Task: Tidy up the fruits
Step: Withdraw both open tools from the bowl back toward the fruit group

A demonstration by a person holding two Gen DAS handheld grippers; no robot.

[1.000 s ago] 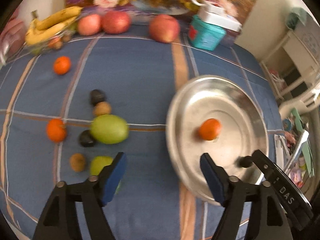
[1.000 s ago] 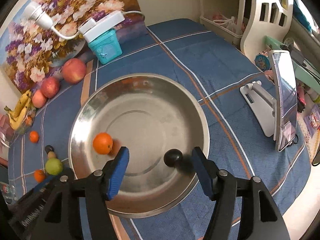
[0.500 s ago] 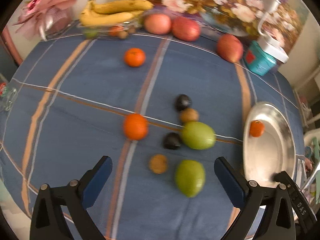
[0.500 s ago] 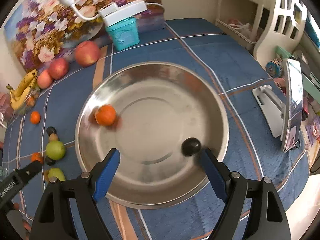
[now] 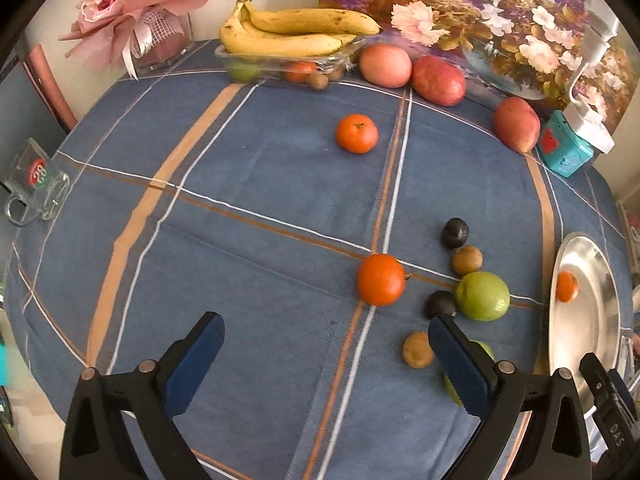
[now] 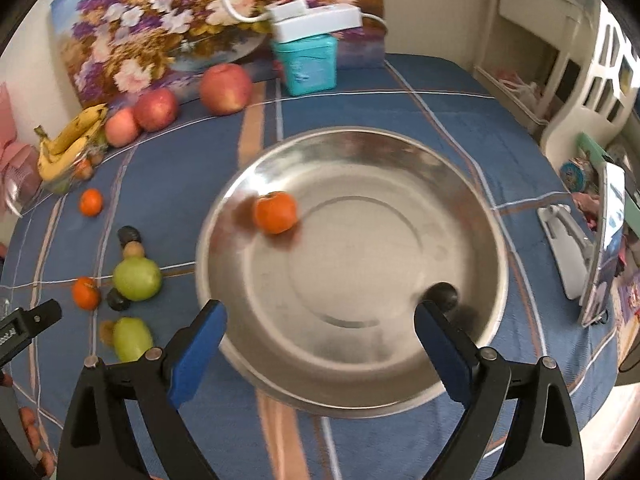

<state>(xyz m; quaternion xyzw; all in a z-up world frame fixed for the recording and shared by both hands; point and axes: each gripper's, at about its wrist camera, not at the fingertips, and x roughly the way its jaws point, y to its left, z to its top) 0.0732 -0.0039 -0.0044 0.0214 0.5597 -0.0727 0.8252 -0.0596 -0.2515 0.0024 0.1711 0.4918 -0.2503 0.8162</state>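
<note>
My left gripper [image 5: 324, 360] hangs wide open over the blue cloth with nothing between its fingers. Just beyond it lies an orange [image 5: 380, 285], and to the right sit a green fruit [image 5: 482, 296], two dark plums [image 5: 455, 232], two brown kiwis [image 5: 467, 260] and a second green fruit [image 5: 482, 349] half hidden by my right finger. My right gripper [image 6: 320, 328] hovers over the steel plate [image 6: 360, 264], its jaws opening and holding nothing. In the plate lie an orange [image 6: 276, 212] and a dark plum [image 6: 442, 296] beside the right finger [image 6: 440, 344].
Bananas [image 5: 296, 30] on a clear tray, three apples [image 5: 438, 80] and another orange [image 5: 357, 133] line the far side before a floral painting. A teal box [image 6: 308, 64] stands behind the plate. A glass mug [image 5: 34, 184] sits at the left edge, a phone stand [image 6: 592, 256] at the right.
My left gripper swung left, away from the plate to the loose fruit, and opened wider. The right jaws spread apart; the dark plum rolled right in the plate and the orange shifted.
</note>
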